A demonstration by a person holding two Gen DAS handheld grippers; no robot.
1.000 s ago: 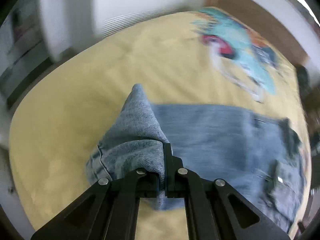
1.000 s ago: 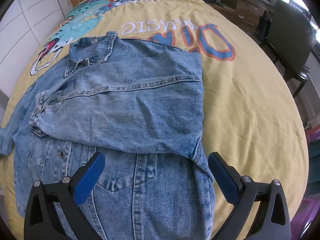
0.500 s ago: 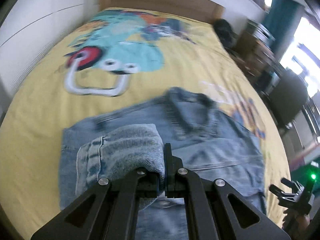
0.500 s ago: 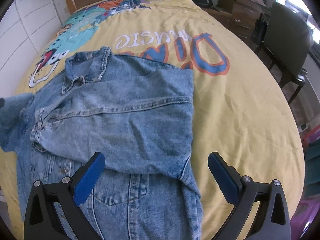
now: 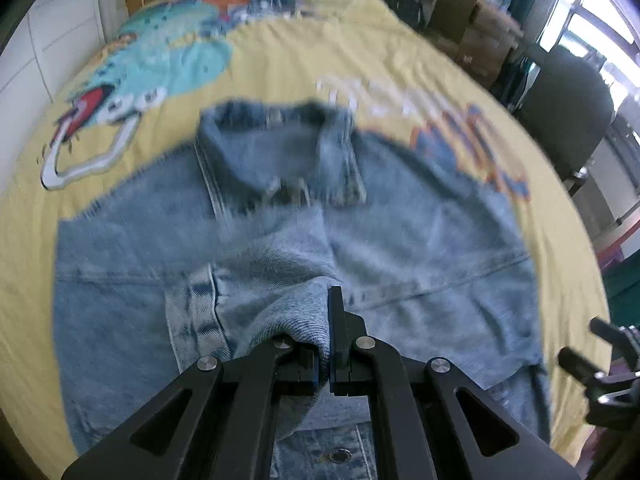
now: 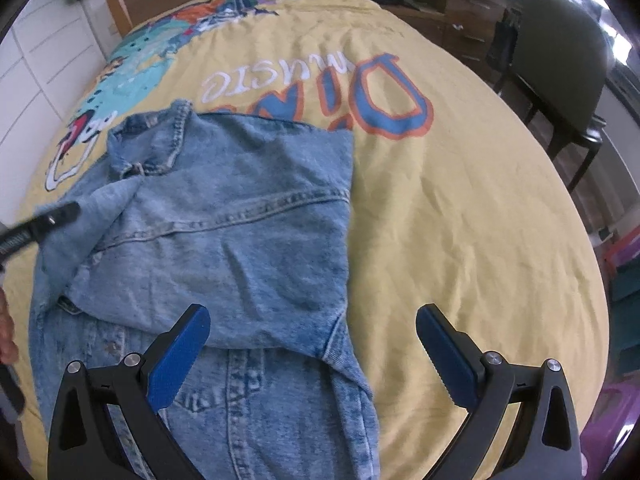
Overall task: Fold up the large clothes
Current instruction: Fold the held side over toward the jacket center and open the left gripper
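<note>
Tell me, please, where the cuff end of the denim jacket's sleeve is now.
The sleeve end is clamped in the shut left gripper, above the middle of the blue denim jacket, below its collar; in the right wrist view it shows at the left edge.

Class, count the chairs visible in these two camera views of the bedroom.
1: a dark chair stands beside the bed's right edge, seen in both views. Others may be hidden outside the frame.

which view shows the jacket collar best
The right wrist view: the collar of the denim jacket is sharp there, stitching visible. The left wrist view has it nearer the centre but smeared by motion blur.
</note>
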